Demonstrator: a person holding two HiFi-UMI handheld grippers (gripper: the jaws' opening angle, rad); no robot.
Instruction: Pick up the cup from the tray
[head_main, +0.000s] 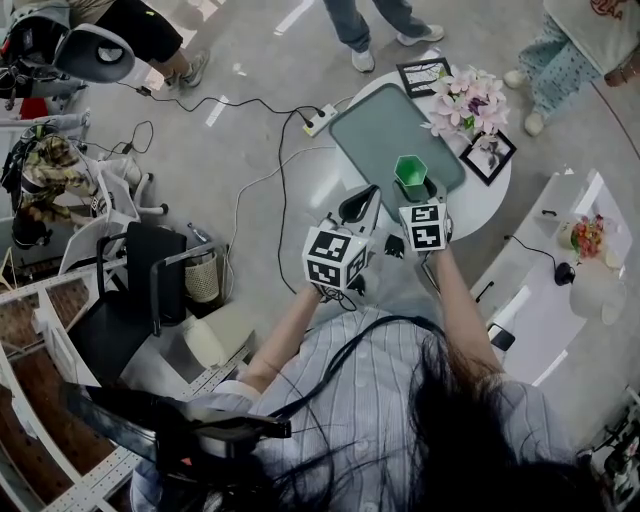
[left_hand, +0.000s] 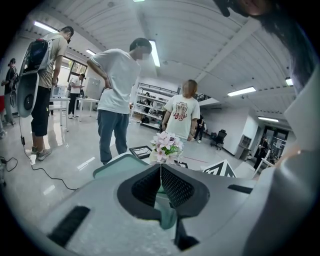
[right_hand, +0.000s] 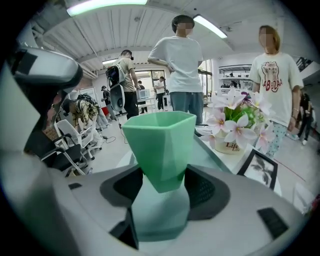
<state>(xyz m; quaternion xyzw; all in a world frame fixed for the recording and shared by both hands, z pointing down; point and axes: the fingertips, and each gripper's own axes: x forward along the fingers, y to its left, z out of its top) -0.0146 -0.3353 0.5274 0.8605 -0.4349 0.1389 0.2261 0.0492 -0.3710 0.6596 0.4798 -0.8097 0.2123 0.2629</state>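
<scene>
Right gripper (right_hand: 161, 184) clamped green cup (right_hand: 159, 145) over near edge of tray (head_main: 375, 135). Left gripper (left_hand: 161, 186) closed, empty, beside tray. Risk: tapered cup could slip down if squeeze loosened.

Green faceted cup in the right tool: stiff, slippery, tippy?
Probably stiff: the cup keeps crisp facets with the right tool shut on it. Likely light: walls look thin, nothing visible inside. Narrow base under a wider rim, so apt to tip if pushed; smooth sides may slip.
</scene>
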